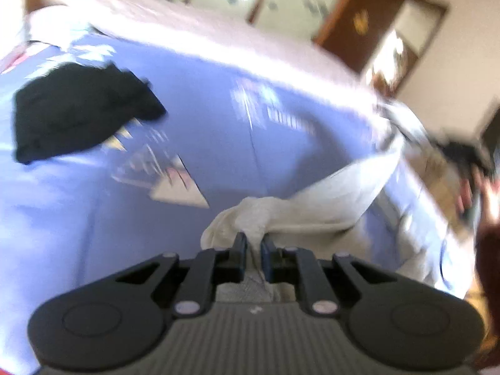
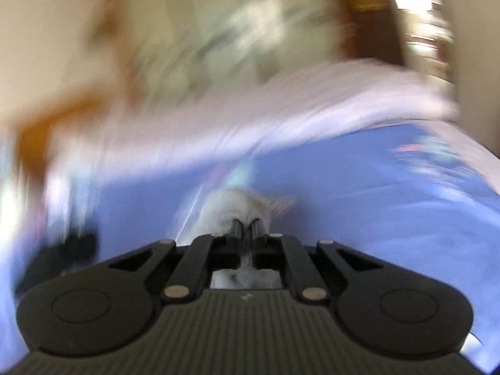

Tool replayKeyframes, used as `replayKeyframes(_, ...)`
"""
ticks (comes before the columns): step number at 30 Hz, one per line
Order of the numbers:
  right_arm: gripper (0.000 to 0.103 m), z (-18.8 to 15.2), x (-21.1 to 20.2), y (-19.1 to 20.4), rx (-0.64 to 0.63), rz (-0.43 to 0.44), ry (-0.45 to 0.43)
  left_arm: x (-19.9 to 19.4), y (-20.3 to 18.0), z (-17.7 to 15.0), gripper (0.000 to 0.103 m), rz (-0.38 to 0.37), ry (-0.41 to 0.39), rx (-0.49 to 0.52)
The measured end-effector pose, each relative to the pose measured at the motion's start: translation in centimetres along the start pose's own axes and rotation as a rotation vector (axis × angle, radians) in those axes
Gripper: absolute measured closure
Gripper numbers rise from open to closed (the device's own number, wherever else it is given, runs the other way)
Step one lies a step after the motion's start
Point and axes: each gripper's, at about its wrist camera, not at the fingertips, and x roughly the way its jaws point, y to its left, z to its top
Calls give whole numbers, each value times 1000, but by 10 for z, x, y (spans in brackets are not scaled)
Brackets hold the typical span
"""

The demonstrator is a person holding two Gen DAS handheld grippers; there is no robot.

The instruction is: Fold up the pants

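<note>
Light grey pants (image 1: pixel 315 212) hang stretched over a blue patterned bedsheet (image 1: pixel 203 143). My left gripper (image 1: pixel 253 245) is shut on one bunched edge of the pants, and the cloth runs up and right from it toward my right gripper (image 1: pixel 462 153), seen blurred at the right edge. In the right wrist view, my right gripper (image 2: pixel 247 225) is shut on a bunch of the same grey pants (image 2: pixel 228 206) above the blue sheet (image 2: pixel 359 206). Both views are motion-blurred.
A black garment (image 1: pixel 78 109) lies on the sheet at the left. A white blanket (image 1: pixel 193 25) lies along the far side of the bed. A wooden door and wall stand beyond at the right.
</note>
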Motion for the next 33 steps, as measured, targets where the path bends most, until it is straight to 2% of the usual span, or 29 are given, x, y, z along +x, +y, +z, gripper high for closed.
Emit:
replayKeyframes(2,95,10,-48,-54,137,-72,-76,-24,4,0,93,13,-43,-6)
replayKeyframes(4,94,1,-85,-96,253,-85,-76,-34,2,-7,93,40,-41,16)
replayKeyframes(5,93,-8,-101,-113,288,-123,-68,-34,1,-13,93,46,-20,24)
replayKeyframes(7,91,-32,-124,-132,276,-241,-27,-28,0,-26,93,60,40,34)
replayKeyframes(9,89,-62,-136,-148,263,-365,52,-18,-4,-44,92,84,108,66)
replayKeyframes(10,80,-76,-135,-155,265,-408,82,-12,-8,-54,92,102,143,96)
replayKeyframes(12,74,-105,-146,-167,256,-520,120,-8,-9,-69,92,135,196,136)
replayKeyframes(15,74,-131,-176,-184,307,-613,101,-5,-10,-88,90,184,228,172)
replayKeyframes(16,74,-142,-207,-194,343,-634,74,-8,-10,-90,87,191,226,170)
replayKeyframes(17,74,-146,-220,-196,380,-652,45,-11,-8,-90,87,192,219,162)
replayKeyframes(20,74,-149,-236,-200,451,-625,-19,-22,-9,-86,79,195,184,153)
replayKeyframes(21,74,-145,-232,-199,453,-598,-24,-24,-9,-84,69,201,172,155)
replayKeyframes(22,74,-137,-226,-194,439,-565,-23,-24,-11,-82,59,208,163,159)
replayKeyframes(25,70,-117,-216,-176,343,-501,-10,-14,-12,-78,49,199,148,170)
replayKeyframes(26,65,-112,-204,-170,291,-487,8,-9,-11,-78,49,189,153,164)
replayKeyframes(27,47,-111,-192,-166,250,-488,41,-3,-8,-77,50,182,162,152)
replayKeyframes(28,33,-111,-177,-166,225,-487,88,2,-6,-78,58,175,174,137)
replayKeyframes(29,31,-116,-169,-166,224,-483,121,8,-2,-77,68,167,191,125)
replayKeyframes(30,34,-124,-160,-172,237,-484,156,12,1,-78,90,154,209,111)
replayKeyframes(31,50,-131,-151,-179,258,-493,205,14,4,-78,92,142,222,94)
replayKeyframes(32,71,-141,-150,-181,277,-504,251,13,5,-79,93,142,219,86)
replayKeyframes(33,84,-144,-150,-184,290,-513,258,11,4,-80,94,144,215,89)
